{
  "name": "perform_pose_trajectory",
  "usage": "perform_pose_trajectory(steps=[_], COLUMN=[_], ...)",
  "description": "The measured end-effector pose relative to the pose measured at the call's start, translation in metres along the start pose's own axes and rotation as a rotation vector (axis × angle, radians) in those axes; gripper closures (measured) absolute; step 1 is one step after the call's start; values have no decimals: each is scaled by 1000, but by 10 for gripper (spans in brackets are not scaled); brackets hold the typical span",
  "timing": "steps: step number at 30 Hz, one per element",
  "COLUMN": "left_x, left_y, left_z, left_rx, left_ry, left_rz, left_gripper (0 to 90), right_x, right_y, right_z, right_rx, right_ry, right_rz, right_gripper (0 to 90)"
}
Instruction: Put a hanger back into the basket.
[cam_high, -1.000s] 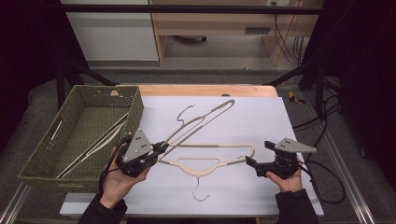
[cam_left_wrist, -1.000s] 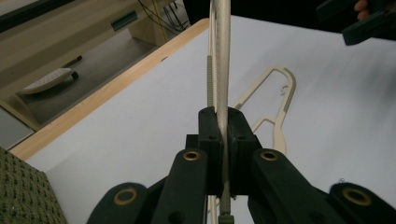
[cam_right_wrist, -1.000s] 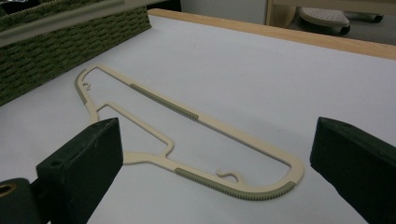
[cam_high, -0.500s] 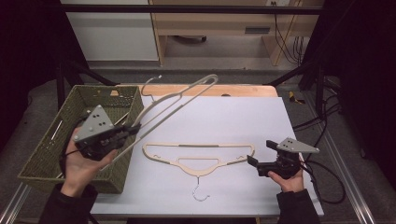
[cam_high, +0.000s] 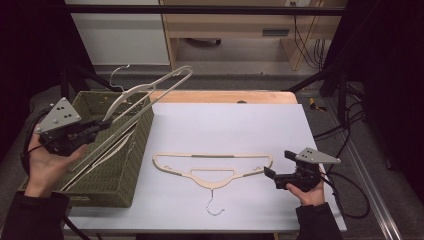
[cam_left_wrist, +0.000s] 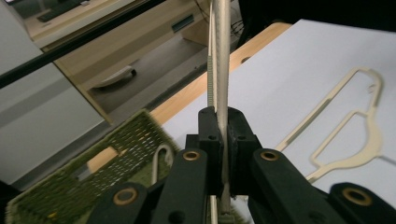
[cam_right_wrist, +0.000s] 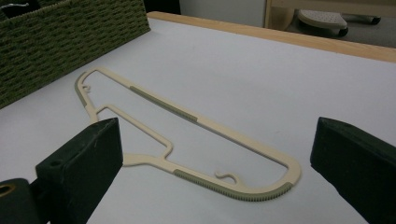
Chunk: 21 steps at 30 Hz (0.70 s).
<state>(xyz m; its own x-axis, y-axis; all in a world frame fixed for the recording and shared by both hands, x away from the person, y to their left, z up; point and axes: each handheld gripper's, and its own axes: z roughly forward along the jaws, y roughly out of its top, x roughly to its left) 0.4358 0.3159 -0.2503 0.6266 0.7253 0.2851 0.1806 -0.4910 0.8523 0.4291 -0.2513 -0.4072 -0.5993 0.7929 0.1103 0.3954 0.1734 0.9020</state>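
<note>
We see a table with a white top and a wooden far edge. A green woven basket sits on its left end. Just right of the basket, a beige hanger lies flat.

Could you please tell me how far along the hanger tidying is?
Done: at least one hanger lies in the basket. In hand: the left gripper is clamped on a cream hanger raised above the basket. Left: the hanger on the table, in front of the open right gripper.
</note>
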Motion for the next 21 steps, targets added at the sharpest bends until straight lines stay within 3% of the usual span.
perform_pose_trajectory(steps=[9, 21], left_x=[33, 58], left_y=[-41, -80], left_z=[-2, -4], left_rx=[52, 107], left_ry=[55, 103], left_rz=[-39, -48], left_gripper=[864, 864], right_x=[1, 1], right_y=[-1, 0], right_z=[1, 1], right_rx=[3, 0], right_ry=[-2, 9], right_rz=[6, 1], right_gripper=[30, 21])
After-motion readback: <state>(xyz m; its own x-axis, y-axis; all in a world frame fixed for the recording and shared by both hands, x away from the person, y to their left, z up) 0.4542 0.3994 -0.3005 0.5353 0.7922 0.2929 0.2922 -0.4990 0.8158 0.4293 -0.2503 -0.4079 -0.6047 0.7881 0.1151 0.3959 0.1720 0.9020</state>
